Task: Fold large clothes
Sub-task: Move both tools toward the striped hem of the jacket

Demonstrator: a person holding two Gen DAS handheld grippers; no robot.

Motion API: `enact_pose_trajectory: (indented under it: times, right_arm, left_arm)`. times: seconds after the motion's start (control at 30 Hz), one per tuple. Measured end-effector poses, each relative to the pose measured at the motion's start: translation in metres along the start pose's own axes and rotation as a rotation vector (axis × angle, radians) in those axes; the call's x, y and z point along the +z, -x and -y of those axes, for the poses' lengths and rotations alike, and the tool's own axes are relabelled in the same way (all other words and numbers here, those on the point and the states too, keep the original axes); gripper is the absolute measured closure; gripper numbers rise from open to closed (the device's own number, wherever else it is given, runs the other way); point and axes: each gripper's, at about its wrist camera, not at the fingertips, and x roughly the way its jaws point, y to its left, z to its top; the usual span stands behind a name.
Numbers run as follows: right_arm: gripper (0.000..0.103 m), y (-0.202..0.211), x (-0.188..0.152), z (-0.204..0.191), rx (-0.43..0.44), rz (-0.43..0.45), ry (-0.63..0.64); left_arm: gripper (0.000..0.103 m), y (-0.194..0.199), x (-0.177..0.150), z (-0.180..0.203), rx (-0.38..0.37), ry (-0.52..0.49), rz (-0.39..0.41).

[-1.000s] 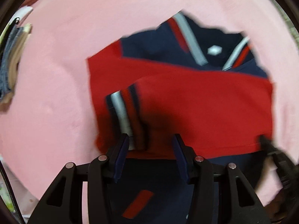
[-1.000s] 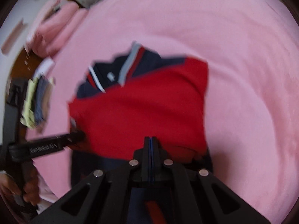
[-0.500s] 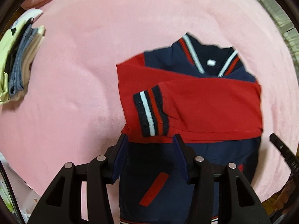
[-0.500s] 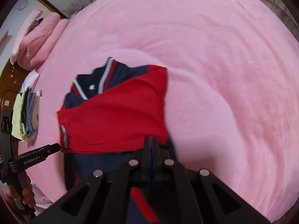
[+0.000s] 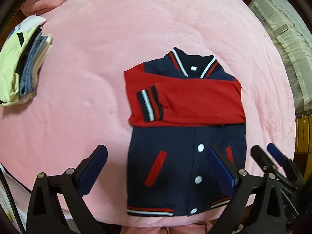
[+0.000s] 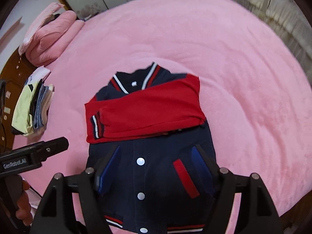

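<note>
A navy varsity jacket [image 5: 183, 156] with white snaps lies flat on the pink bed, collar away from me. Both red sleeves [image 5: 195, 101] are folded across its chest, the striped cuff at the left. It also shows in the right wrist view [image 6: 152, 167], sleeves [image 6: 148, 111] crossed. My left gripper [image 5: 158, 167] is open and empty, raised above the jacket's lower half. My right gripper [image 6: 156, 167] is open and empty above the hem area; it appears at the right edge of the left wrist view [image 5: 273, 159].
The pink blanket [image 6: 224, 58] covers the whole bed. A stack of folded clothes [image 5: 21, 66] lies at the left, also in the right wrist view [image 6: 33, 109]. Pink pillows [image 6: 48, 37] lie at the far left. White folded bedding [image 5: 288, 44] lies beyond the right edge.
Both grippers have pulled back and up from the folded sleeves. The left has opened wider; the right, shut before, has opened. The whole jacket down to its hem now shows.
</note>
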Motion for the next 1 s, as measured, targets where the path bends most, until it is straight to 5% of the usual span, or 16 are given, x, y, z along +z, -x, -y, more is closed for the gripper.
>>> enact_pose_trajectory:
  times: [0.43, 0.77, 1.0]
  right_arm:
    - [0.027, 0.045, -0.026, -0.01, 0.04, 0.081, 0.009]
    - [0.027, 0.083, -0.057, 0.01, 0.12, 0.104, 0.028]
    - [0.027, 0.116, -0.091, 0.031, 0.113, 0.162, 0.052]
  left_arm:
    - [0.003, 0.037, -0.043, -0.015, 0.058, 0.003, 0.073]
    - [0.003, 0.081, -0.096, 0.013, 0.208, 0.017, 0.185]
    - [0.003, 0.101, -0.128, 0.028, 0.178, 0.007, 0.239]
